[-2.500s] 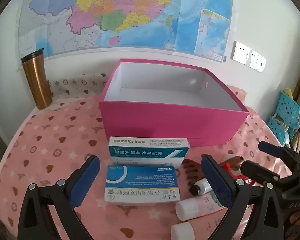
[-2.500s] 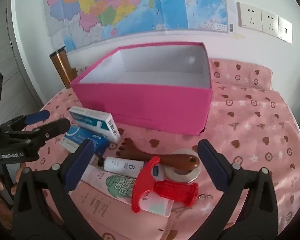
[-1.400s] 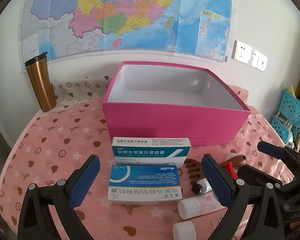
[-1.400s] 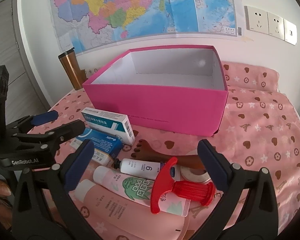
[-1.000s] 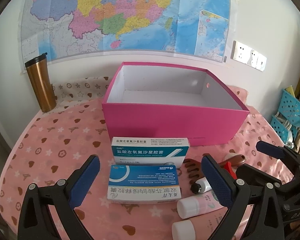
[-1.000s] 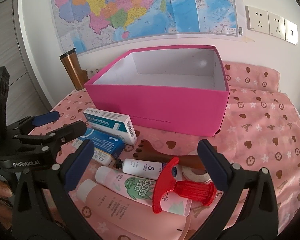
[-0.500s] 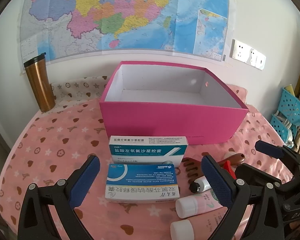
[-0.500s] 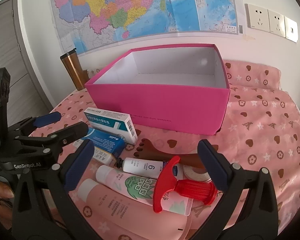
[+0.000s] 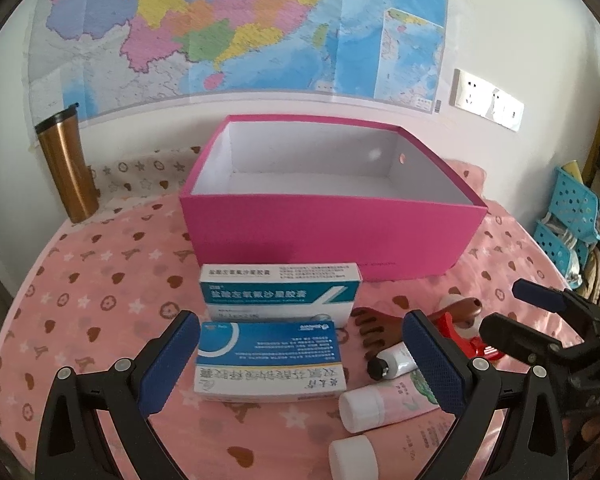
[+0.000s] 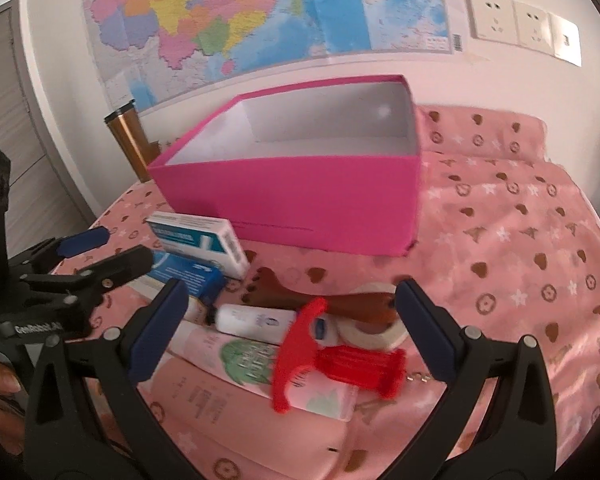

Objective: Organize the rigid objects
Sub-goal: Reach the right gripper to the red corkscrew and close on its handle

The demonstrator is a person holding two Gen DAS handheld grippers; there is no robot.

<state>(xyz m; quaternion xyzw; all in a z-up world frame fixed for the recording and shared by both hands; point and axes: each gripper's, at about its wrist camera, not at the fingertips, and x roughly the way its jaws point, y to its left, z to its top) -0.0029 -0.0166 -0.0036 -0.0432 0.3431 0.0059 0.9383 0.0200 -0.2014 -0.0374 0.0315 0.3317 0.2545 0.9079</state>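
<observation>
Presently both claws agape, empty: left claw point(image 9: 300, 356) astride blue medicine box point(image 9: 269, 356); slip risk onto crowded tubes point(image 9: 384, 398).

A colourful wall map point(image 9: 236, 28) hung above a pink tablecloth point(image 9: 100, 280) printed with hearts and stars. A copper travel mug point(image 9: 66, 164) stood upright at the table's back left corner. White wall sockets point(image 9: 486, 98) sat to the map's right, blue perforated baskets point(image 9: 572, 216) below them.
</observation>
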